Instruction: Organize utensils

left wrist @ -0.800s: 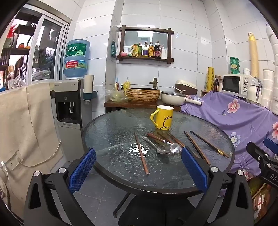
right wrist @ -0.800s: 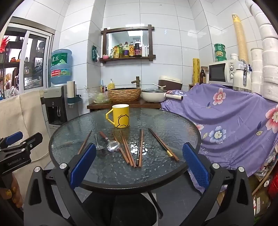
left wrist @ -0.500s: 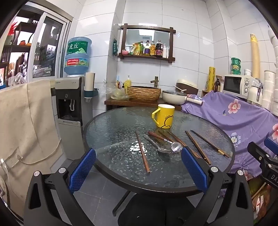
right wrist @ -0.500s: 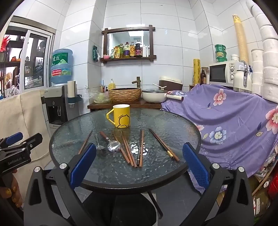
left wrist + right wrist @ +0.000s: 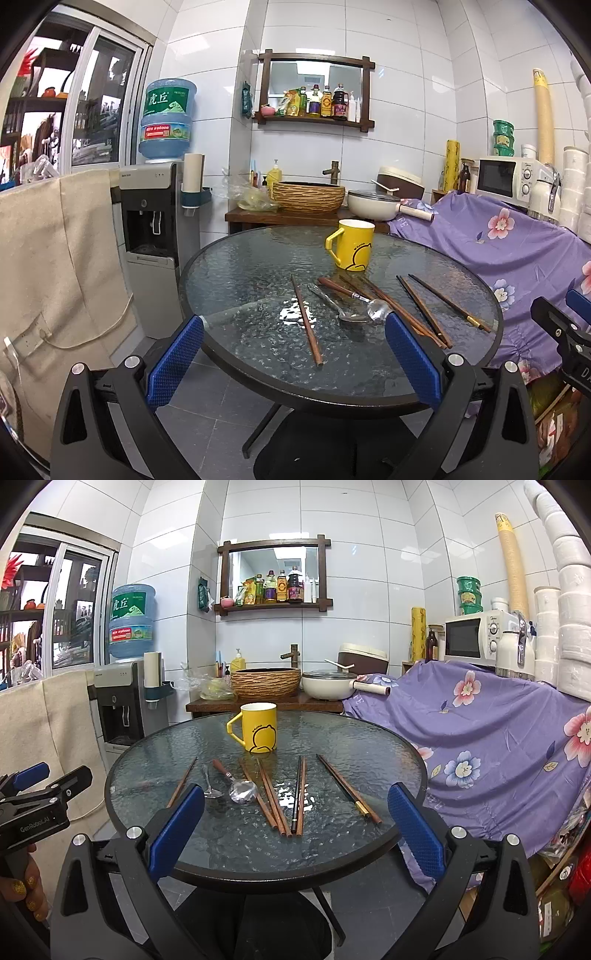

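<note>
The left claw (image 5: 293, 356) stands wide with nothing between its blue pads, short of the near rim of the surface (image 5: 258, 258). The right claw (image 5: 295, 830) is just as wide and just as empty, also held off the near rim.

Beyond them, on the round glass, the utensils lie loose. In the right view, from left to right: a lone chopstick (image 5: 183, 782) at the left, a metal spoon (image 5: 210, 784), a wood-handled spoon (image 5: 236, 786) with its bowl toward the near side, a pair of chopsticks (image 5: 267, 797) slanting to the near right, a second pair (image 5: 299, 795) lying almost straight, and a third pair (image 5: 349, 794) at the right, well apart from the rest. The two spoons lie just beside each other near the middle.

Farther off stands the yellow mug (image 5: 258, 729), upright, handle to the left; I can see nothing in it.

As I judge it, the task has not begun: no utensil is held or gathered. Everything is left to do, presumably collecting the chopsticks and spoons into the mug.
</note>
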Demonstrator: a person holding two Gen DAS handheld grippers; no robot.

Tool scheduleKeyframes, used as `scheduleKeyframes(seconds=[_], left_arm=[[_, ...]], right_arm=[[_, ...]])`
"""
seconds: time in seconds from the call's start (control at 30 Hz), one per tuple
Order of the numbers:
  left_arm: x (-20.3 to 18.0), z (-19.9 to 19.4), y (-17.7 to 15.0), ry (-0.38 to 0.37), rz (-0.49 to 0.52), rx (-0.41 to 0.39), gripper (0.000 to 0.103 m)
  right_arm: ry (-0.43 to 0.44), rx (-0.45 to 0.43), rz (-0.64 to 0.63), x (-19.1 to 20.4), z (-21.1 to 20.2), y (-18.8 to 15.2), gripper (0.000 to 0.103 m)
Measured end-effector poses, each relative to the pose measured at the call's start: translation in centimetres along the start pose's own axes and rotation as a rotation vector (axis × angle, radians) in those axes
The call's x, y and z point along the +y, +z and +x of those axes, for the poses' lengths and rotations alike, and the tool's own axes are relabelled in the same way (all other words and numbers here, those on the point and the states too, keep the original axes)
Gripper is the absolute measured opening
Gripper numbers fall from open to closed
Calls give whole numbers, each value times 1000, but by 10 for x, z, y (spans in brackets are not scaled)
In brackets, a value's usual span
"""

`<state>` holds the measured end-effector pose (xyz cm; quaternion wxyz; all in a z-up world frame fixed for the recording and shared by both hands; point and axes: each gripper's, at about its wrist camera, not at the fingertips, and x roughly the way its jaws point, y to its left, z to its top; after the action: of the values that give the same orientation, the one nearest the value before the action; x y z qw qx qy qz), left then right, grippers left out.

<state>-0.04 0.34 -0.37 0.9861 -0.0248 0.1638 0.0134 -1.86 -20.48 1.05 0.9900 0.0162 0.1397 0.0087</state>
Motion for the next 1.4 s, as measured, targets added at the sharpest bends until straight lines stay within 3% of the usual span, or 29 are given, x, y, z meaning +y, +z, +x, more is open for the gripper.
scheduleKeyframes(seconds=[1.4], left_arm=[[7, -2, 1, 16, 5, -1, 97]], right_arm=[[4, 8, 2, 1, 1, -3, 98]])
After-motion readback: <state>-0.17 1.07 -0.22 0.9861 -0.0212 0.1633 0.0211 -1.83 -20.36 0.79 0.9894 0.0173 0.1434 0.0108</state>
